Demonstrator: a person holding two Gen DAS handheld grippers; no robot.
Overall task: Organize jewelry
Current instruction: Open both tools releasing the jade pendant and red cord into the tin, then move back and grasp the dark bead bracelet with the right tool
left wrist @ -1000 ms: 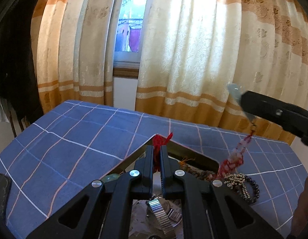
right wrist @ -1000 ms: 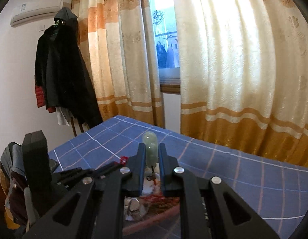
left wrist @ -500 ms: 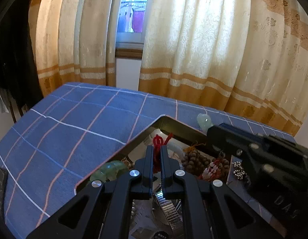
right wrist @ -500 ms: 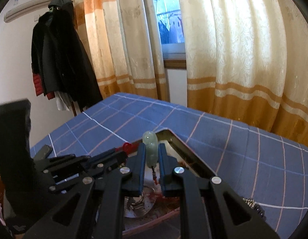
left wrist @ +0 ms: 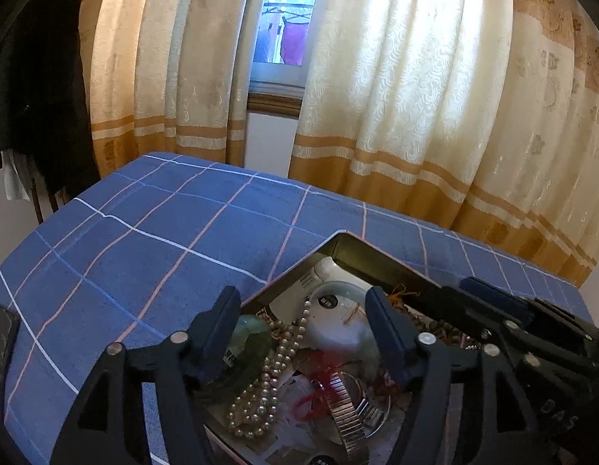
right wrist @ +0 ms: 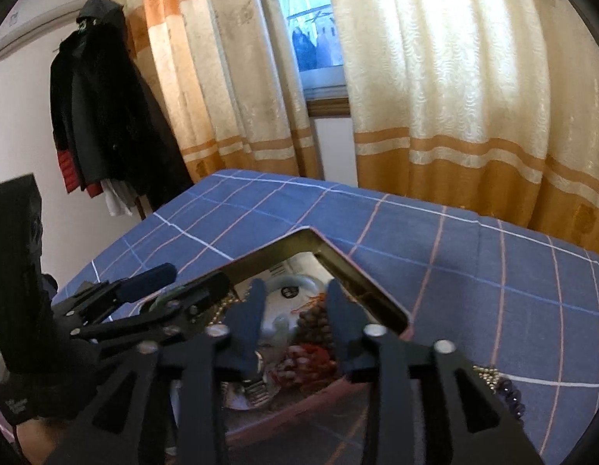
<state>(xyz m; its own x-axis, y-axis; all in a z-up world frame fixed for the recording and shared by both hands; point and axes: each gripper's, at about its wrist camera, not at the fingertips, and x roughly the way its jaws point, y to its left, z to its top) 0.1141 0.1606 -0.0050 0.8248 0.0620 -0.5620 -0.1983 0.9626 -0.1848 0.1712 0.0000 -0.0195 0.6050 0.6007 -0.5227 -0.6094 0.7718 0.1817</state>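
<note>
An open metal jewelry box (left wrist: 373,255) sits on the blue checked cloth; it also shows in the right wrist view (right wrist: 361,271). Inside lie a pearl necklace (left wrist: 268,379), a green jade bangle (left wrist: 252,333), a metal watch band (left wrist: 347,418), a red cord (left wrist: 322,372) and brown beads (right wrist: 315,317). The pale jade pendant (right wrist: 280,327) with its red tassel (right wrist: 311,356) lies in the box. My left gripper (left wrist: 303,310) is open and empty over the box. My right gripper (right wrist: 295,302) is open and empty over the box.
A dark bead bracelet (right wrist: 504,387) lies on the cloth right of the box. Curtains (left wrist: 396,97) and a window stand behind the table. A dark coat (right wrist: 101,108) hangs at the left. The blue cloth (left wrist: 144,240) stretches left of the box.
Both grippers have opened. The left one let go of the red cord and the right one let go of the jade pendant; both now lie in the box. Both grippers came lower over it.
</note>
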